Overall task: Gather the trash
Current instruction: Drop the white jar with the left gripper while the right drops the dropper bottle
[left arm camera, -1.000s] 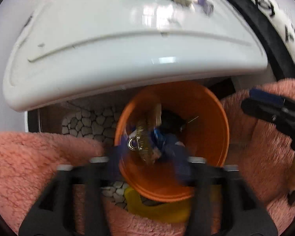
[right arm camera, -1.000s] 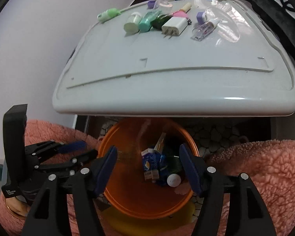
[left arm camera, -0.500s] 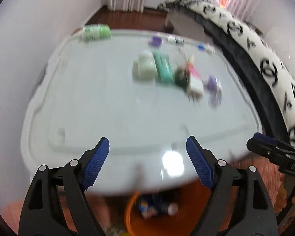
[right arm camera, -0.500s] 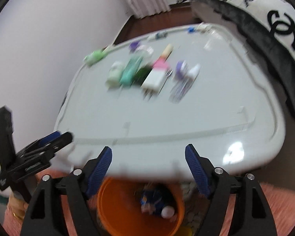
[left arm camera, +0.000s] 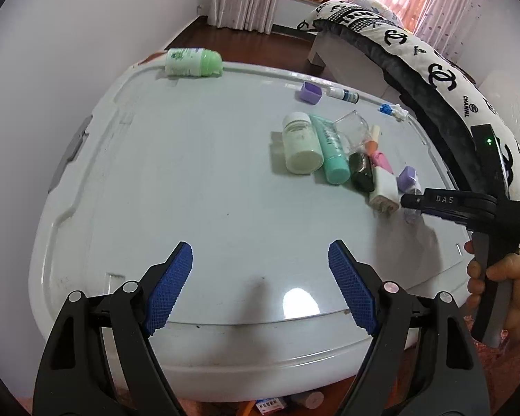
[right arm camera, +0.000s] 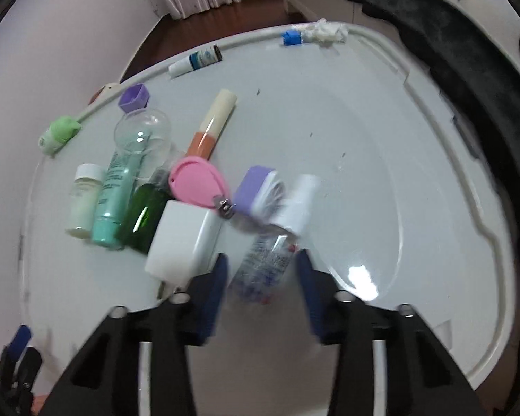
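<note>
Small toiletries lie in a cluster on a white table top (left arm camera: 190, 173). My left gripper (left arm camera: 260, 287) hangs open over the bare front part of the top, nothing between its blue pads. Over the cluster my right gripper (right arm camera: 261, 277) points steeply down. Its jaws are closing around a clear spray bottle (right arm camera: 270, 253) with a white cap, which lies on the top between the pads; a thin gap still shows. In the left wrist view the right gripper (left arm camera: 409, 201) is at the right, held by a hand (left arm camera: 502, 287). Trash pieces (left arm camera: 270, 405) show below the table's front edge.
Beside the bottle lie a white charger (right arm camera: 183, 239), a dark green bottle (right arm camera: 144, 215), a teal tube (right arm camera: 116, 194), a cream bottle (right arm camera: 81, 201), a pink case (right arm camera: 197, 187) and a purple-capped item (right arm camera: 256, 187). A tissue wad (right arm camera: 326, 31) sits at the far edge. A patterned bed (left arm camera: 433, 69) borders the right.
Both grippers rose from the orange bin to above the table top. The right one moved over the toiletries and narrowed its jaws around the spray bottle. The left stayed wide.
</note>
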